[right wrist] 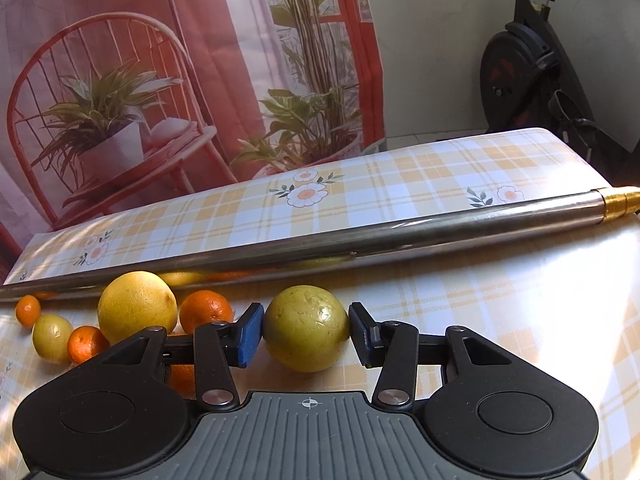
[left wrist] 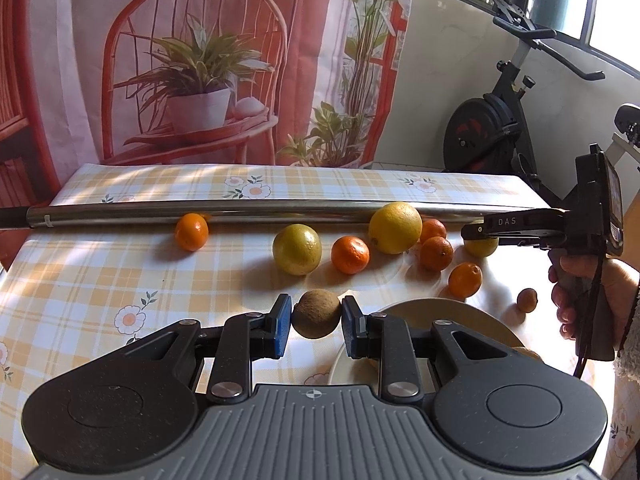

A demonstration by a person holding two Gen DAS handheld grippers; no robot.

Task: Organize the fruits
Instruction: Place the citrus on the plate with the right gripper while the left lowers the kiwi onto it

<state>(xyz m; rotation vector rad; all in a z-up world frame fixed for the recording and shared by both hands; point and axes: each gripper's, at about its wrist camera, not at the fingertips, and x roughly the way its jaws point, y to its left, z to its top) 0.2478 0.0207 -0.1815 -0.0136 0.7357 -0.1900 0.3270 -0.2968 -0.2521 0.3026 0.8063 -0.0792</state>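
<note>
My left gripper (left wrist: 316, 316) is shut on a round brown fruit (left wrist: 316, 307), held just left of a pale plate (left wrist: 440, 310). Beyond it, several tangerines (left wrist: 350, 255), a yellow-green fruit (left wrist: 297, 249) and a large yellow citrus (left wrist: 395, 227) lie along the checked tablecloth. A small brown fruit (left wrist: 527, 300) sits right of the plate. My right gripper (right wrist: 306, 330) has both blue pads against a yellow-green fruit (right wrist: 306, 320) that rests on the table. In the left wrist view this gripper (left wrist: 476, 233) comes in from the right, held by a hand (left wrist: 580, 292).
A long metal tube (left wrist: 240, 210) lies across the table just behind the fruit row. A printed curtain hangs behind the table, and an exercise bike (left wrist: 492, 128) stands at the back right. To the left of the right gripper sit the large citrus (right wrist: 137, 306) and tangerines (right wrist: 206, 310).
</note>
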